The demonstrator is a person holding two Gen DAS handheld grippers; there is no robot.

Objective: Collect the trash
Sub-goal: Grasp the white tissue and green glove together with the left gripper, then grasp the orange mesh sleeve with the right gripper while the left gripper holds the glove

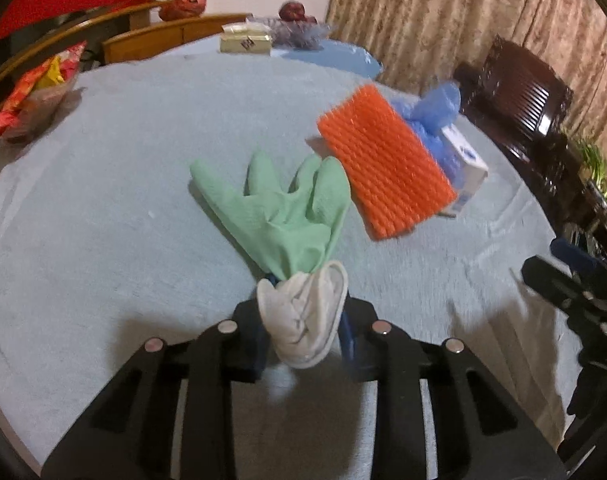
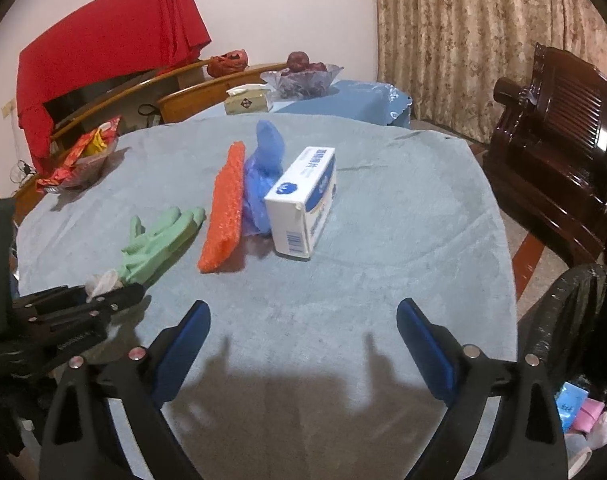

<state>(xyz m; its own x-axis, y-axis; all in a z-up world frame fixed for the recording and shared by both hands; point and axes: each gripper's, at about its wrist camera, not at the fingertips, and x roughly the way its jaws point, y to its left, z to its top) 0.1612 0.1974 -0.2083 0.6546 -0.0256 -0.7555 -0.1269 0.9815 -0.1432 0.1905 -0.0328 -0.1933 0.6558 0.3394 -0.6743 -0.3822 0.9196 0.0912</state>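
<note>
My left gripper (image 1: 303,312) is shut on the white cuff of a green rubber glove (image 1: 279,216), which it holds low over the blue tablecloth (image 1: 103,200). The glove (image 2: 159,240) and left gripper (image 2: 107,294) also show at the left of the right wrist view. An orange foam net (image 2: 223,208), a crumpled blue plastic bag (image 2: 263,176) and a white and blue box (image 2: 303,200) lie side by side at the table's middle. My right gripper (image 2: 303,320) is open and empty above the near table edge. A black trash bag (image 2: 575,320) hangs open at the right.
A snack bowl (image 2: 83,160) sits at the left edge. A tissue box (image 2: 249,100) and a fruit bowl (image 2: 303,76) stand at the back. Wooden chairs (image 2: 207,88) line the far side. A dark wooden armchair (image 2: 559,152) stands right of the table.
</note>
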